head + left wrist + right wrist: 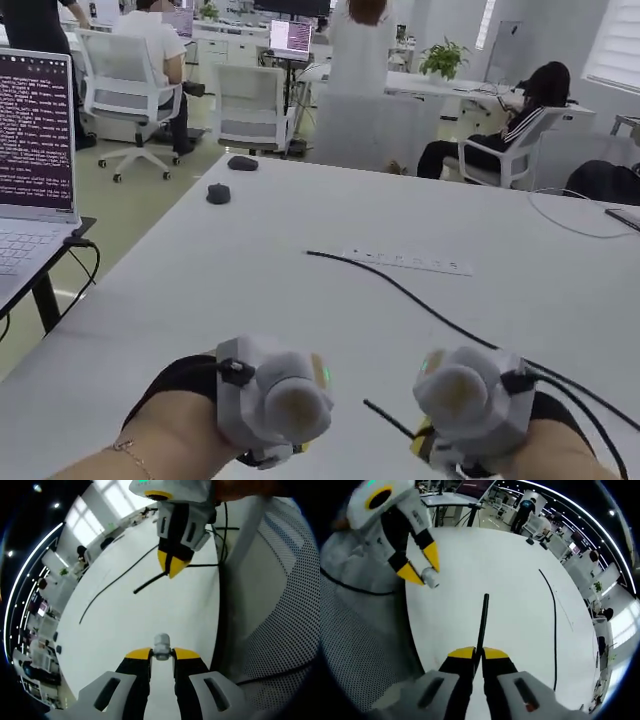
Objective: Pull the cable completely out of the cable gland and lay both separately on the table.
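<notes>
White table (300, 300) stretches out into a busy office. My left gripper (161, 654) is clamped on the white cable gland (161, 644), low centre of the left gripper view. My right gripper (477, 655) pinches the black cable (483, 620). Its free end points up mid-frame, apart from the gland.

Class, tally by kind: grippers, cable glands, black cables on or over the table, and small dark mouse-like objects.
Grippers: 2, left gripper and right gripper
Glands: 1, the cable gland
Black cables: 2, held cable and long cable
Mouse-like objects: 2
Total: 7
</notes>
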Tool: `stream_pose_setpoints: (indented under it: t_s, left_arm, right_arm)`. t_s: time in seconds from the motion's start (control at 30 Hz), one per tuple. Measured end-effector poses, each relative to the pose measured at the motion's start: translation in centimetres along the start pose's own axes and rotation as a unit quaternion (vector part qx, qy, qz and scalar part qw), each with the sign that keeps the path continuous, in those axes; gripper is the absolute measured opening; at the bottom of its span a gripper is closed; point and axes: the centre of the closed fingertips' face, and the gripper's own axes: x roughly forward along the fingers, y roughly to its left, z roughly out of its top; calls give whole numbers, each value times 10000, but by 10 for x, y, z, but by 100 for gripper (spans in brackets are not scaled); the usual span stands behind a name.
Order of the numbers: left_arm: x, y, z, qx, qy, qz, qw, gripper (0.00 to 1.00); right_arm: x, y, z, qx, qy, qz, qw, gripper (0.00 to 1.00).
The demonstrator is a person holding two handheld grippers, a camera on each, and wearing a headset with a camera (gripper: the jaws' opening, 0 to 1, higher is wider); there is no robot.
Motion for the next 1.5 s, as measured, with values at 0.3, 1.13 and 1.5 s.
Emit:
stream_pose_setpoints:
  t_s: [0.3,1.13,1.5]
  left_arm:
    - [0,-1,-1,-43,1,-24,10000,17]
    - [1,-4,2,-370,-113,-184,9991,17]
    - [-3,-8,17,-501,-317,-519,9969,17]
  right_arm:
    - [24,-103,39,930,-740,-414,9920,3]
    - [52,-153,25,1788,-829,-396,9796,12]
    - [-44,-71,23,1915,-1586,145,9685,19]
